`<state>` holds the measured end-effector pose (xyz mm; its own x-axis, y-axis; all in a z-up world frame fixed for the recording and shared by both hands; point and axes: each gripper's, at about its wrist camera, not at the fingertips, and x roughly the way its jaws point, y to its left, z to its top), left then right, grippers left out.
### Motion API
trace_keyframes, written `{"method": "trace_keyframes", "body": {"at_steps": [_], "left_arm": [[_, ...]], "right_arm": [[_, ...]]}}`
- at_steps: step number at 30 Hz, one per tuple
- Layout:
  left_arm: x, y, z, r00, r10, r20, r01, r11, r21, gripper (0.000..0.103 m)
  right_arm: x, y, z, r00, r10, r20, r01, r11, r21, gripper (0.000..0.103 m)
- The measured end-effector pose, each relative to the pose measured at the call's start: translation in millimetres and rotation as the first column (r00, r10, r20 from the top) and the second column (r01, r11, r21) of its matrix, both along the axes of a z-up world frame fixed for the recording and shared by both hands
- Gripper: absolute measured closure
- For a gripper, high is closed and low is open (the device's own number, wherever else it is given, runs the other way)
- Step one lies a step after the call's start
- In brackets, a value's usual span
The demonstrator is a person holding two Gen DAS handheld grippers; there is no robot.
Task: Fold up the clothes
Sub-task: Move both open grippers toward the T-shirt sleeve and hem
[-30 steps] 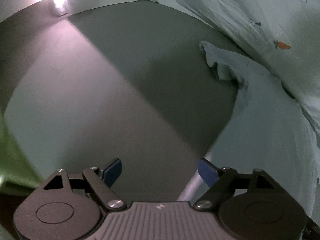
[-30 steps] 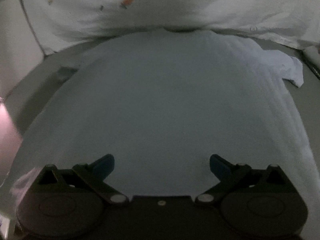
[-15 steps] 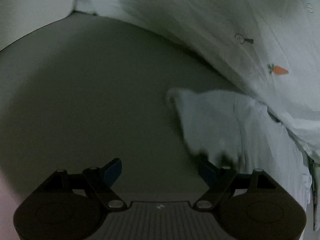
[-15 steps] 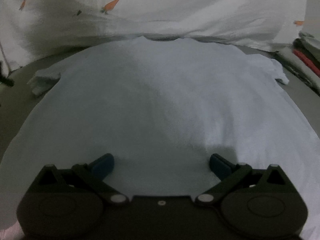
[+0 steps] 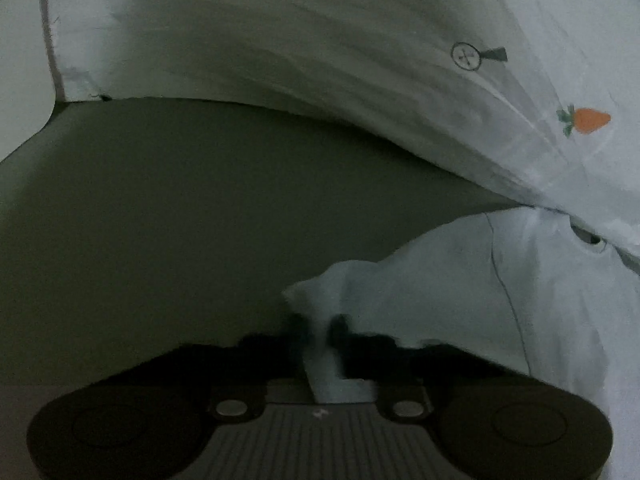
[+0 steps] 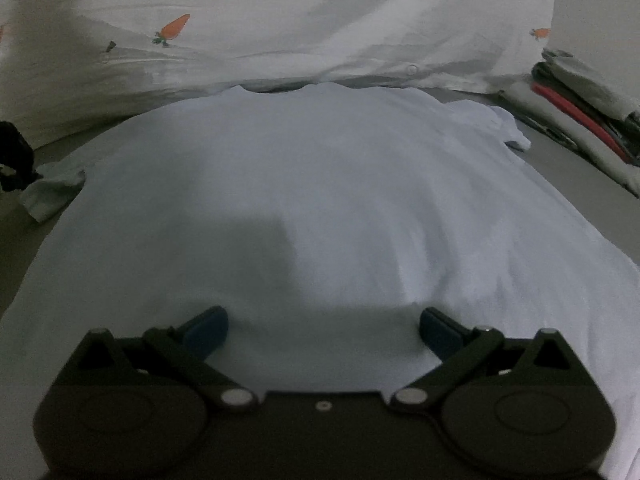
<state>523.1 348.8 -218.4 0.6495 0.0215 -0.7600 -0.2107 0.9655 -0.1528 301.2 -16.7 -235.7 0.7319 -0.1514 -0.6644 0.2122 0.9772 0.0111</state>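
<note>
- Left wrist view: the left gripper (image 5: 318, 330) is closing its jaws on the bunched sleeve (image 5: 320, 300) of a pale blue T-shirt (image 5: 460, 280); the fabric runs between the fingers and back toward the gripper body. To fold well, it should likely secure the pinch before lifting, then carry the sleeve inward over the shirt body.
- Right wrist view: the right gripper (image 6: 323, 330) hovers with fingers spread wide, empty. The T-shirt (image 6: 320, 184) lies flat between and beyond them, collar farthest away under a carrot-print sheet (image 6: 280, 24).
</note>
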Motion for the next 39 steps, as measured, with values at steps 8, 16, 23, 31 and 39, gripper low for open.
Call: {"method": "trace_keyframes", "body": {"at_steps": [8,16,23,31,39], "left_arm": [[25.0,6.6,14.6,0.999,-0.039,0.005,0.038,0.995,0.089,0.094],[-1.3,33.7,19.8,0.999,0.027,-0.046,-0.027,1.000,0.016,0.055],[-110.1,33.6,29.8,0.996,-0.065,-0.068,0.062,0.997,-0.054,0.048],[-241.6,2.5,9.5,0.978,-0.132,-0.162,0.099,0.975,-0.197,0.047],[-288.4,-0.7,12.5,0.982,-0.123,-0.141,0.096,0.978,-0.186,0.041]], "right_arm": [[-0.2,2.0,-0.4,1.000,-0.016,-0.004,0.016,1.000,-0.001,0.000],[10.5,-0.9,7.4,0.996,-0.001,-0.088,0.003,1.000,0.016,0.000],[-17.6,30.7,20.9,0.986,0.142,-0.082,-0.143,0.990,-0.005,0.037],[-56.2,97.0,44.0,0.858,0.512,-0.045,-0.514,0.857,-0.032,0.068],[-23.6,105.6,49.2,0.827,0.559,-0.057,-0.560,0.828,-0.009,0.072]]}}
